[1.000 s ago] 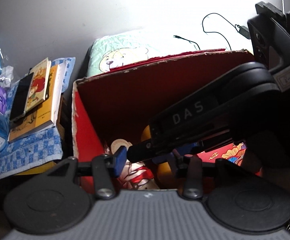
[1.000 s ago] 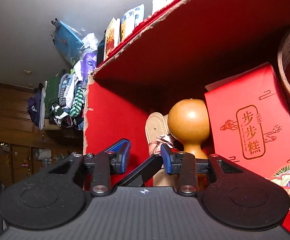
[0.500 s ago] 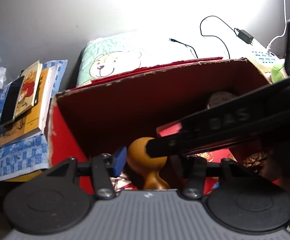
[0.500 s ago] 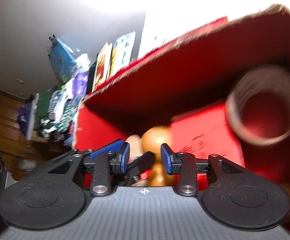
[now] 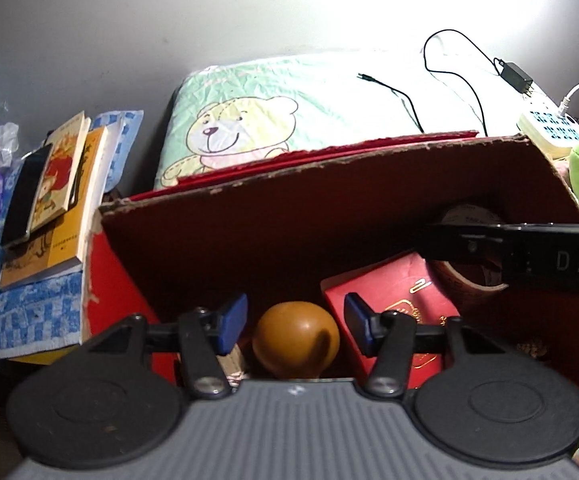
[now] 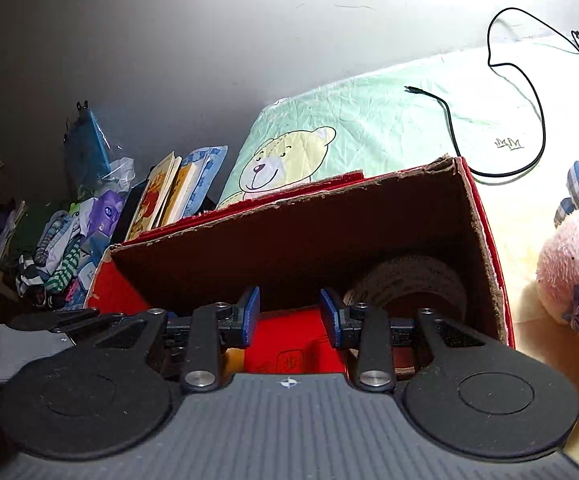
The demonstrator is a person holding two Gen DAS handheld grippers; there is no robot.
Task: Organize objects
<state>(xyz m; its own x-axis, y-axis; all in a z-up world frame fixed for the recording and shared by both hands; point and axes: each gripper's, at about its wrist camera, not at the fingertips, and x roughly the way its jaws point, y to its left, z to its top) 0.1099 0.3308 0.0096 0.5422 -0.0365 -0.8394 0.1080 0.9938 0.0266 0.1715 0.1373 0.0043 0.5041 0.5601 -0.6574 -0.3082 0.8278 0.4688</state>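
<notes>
Left gripper agape above gourd in red box

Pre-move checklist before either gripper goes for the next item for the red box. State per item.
1. Left gripper empty: ok, jaws open, nothing between the pads.
2. Right gripper empty: ok, jaws open.
3. Red box top open: ok, flap stands up at the back.
4. Room in the box: not ok on the floor; wooden gourd, red packet and tape roll fill what shows.
5. Grippers clear of each other: cannot tell; the right gripper's arm crosses over the box in the left view.
6. Next item in view: ok, pink plush lies right of the box.
</notes>
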